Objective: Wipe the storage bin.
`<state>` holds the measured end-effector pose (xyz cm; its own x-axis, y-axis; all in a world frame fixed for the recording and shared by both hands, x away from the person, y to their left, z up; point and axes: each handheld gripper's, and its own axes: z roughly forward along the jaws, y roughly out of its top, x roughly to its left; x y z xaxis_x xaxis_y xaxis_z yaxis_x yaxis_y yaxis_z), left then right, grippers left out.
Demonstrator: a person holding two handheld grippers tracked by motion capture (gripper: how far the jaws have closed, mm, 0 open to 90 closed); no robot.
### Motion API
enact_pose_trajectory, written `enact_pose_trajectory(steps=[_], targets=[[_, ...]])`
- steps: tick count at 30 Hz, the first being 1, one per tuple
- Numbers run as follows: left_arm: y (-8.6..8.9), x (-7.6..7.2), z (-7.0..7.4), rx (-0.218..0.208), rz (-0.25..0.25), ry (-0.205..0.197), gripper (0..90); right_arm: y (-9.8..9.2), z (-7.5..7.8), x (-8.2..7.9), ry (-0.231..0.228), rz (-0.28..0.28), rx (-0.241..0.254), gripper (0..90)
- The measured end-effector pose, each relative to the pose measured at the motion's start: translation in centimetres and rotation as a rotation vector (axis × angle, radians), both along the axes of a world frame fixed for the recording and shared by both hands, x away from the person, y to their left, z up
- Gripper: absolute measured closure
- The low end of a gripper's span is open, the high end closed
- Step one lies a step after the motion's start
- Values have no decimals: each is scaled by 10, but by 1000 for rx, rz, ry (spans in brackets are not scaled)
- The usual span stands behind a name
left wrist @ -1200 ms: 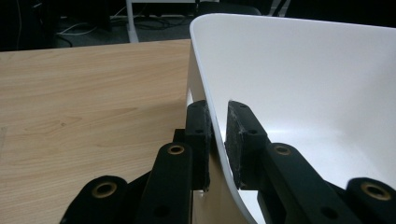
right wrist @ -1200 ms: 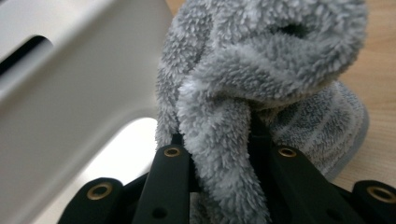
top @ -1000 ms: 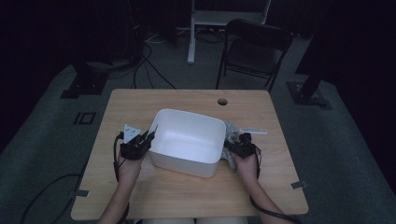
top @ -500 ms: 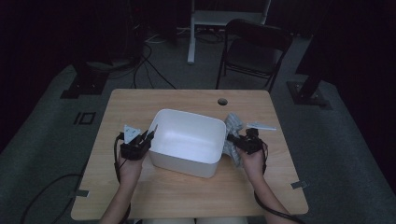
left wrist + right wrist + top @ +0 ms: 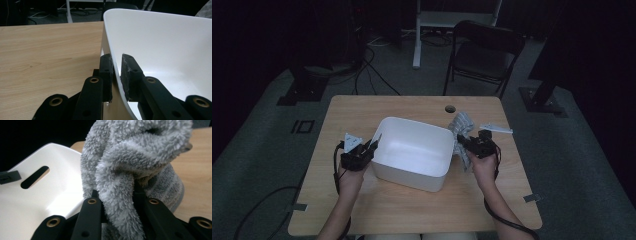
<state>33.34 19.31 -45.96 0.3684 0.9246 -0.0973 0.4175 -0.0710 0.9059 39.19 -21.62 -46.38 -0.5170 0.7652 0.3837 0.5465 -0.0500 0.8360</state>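
My left gripper (image 5: 373, 146) pinches the tub (image 5: 412, 150) rim on the tabletop (image 5: 362, 210), so I should hold it steady. My right gripper (image 5: 464, 141), jaws clamped on the grey towel (image 5: 130, 170) just beside the tub's right wall, should lift clear of the rim, then lower inside.

Dim room, grey carpet (image 5: 257, 150), folding chair (image 5: 484, 55), floor cables (image 5: 377, 75).

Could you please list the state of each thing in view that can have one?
White tub: upright, empty, rim clamped.
Grey towel: bunched, lifted beside the tub.
Left gripper: shut on the tub's rim.
Right gripper: shut on the towel.
Folding chair: unfolded, vacant.
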Motion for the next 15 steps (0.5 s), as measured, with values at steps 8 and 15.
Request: enact_pose_trajectory(steps=[8, 15], targets=[[-3, -2, 0, 12, 16, -2, 795, 7, -22, 4, 52, -8, -53, 773], [-4, -2, 0, 13, 18, -4, 797, 9, -38, 9, 89, -14, -78, 775]])
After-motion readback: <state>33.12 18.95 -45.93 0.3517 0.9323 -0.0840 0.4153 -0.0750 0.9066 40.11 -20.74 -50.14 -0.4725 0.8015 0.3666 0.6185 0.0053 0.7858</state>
